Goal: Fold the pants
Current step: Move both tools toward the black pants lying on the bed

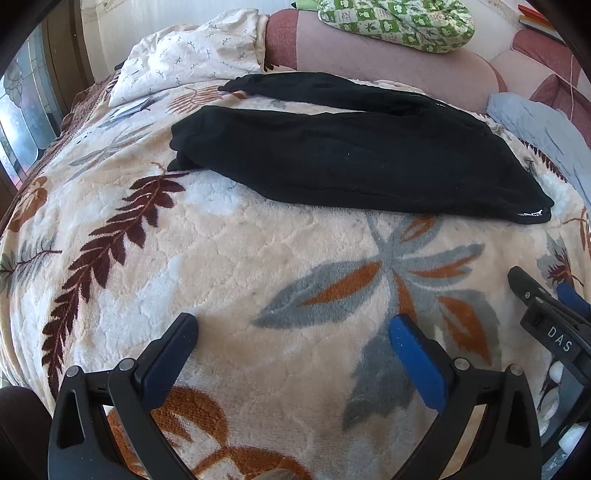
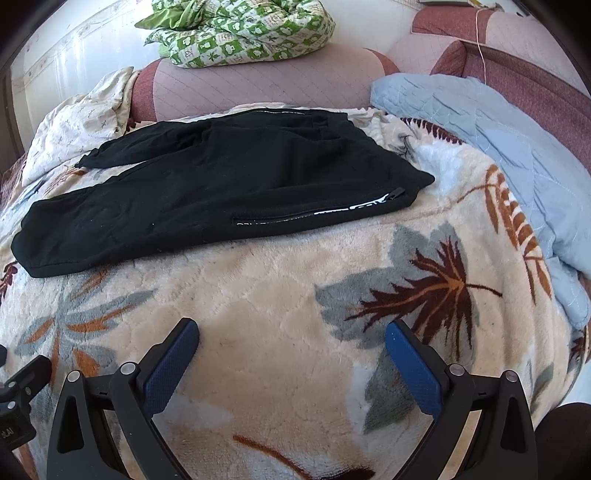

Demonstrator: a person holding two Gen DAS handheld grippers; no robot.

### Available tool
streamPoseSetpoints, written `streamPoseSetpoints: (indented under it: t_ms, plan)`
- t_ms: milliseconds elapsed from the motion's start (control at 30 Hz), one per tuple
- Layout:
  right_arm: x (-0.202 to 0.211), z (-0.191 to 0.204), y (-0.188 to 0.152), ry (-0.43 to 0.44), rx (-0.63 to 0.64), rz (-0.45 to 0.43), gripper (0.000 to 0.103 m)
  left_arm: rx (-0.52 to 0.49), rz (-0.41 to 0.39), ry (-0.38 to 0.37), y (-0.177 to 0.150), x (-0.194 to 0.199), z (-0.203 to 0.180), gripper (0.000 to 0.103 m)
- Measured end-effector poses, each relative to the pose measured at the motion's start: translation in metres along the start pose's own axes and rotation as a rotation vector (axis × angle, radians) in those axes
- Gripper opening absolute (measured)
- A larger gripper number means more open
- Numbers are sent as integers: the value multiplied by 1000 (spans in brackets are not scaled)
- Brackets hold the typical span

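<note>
Two grippers hover over a plush fleece blanket (image 1: 229, 258) printed with grey, rust and maroon leaves. The left gripper (image 1: 293, 332) has its blue-padded fingers (image 1: 413, 362) spread wide with nothing between them, and the right gripper (image 2: 291, 338) is spread just as wide, also empty. In the left wrist view the right gripper shows at the right edge, just beside the left one.

Black pants (image 2: 207, 192) of soft, matte knit lie flat on the blanket, well ahead of both sets of fingertips and apart from them. Their long axis runs crosswise to the fingers: the waist end lies ahead and to the right, the leg cuffs ahead and to the left. The two legs split into a narrow V, the nearer one broad, the farther one thinner and tapering. A zipper (image 2: 317, 212) with white lettering runs along the near edge by the waist.

Beyond the pants sit a quilted pink sofa back (image 2: 258, 85) and a green-and-white checked quilt (image 2: 243, 33), crumpled. A pale blue quilted cover (image 2: 498, 155) lies ahead to the right of the right fingers; a cream sprig-patterned cloth (image 1: 192, 55) lies far ahead to the left.
</note>
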State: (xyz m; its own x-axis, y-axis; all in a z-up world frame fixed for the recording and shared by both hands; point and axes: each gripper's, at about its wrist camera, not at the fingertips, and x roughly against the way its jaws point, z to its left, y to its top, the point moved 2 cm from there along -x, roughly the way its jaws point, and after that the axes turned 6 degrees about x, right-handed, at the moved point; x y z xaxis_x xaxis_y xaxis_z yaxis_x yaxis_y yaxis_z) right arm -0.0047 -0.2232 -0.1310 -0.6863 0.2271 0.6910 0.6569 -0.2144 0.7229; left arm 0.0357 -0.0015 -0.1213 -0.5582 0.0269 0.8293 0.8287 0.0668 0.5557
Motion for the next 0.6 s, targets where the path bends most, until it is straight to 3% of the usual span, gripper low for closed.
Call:
streamPoseSetpoints:
  t_ms: [367, 600]
  plan:
    - [-1, 0, 0, 0, -1, 2, 103, 8, -96, 14, -10, 3, -3, 103]
    - [-1, 0, 0, 2, -3, 0, 103, -2, -98, 7, -9, 3, -2, 103]
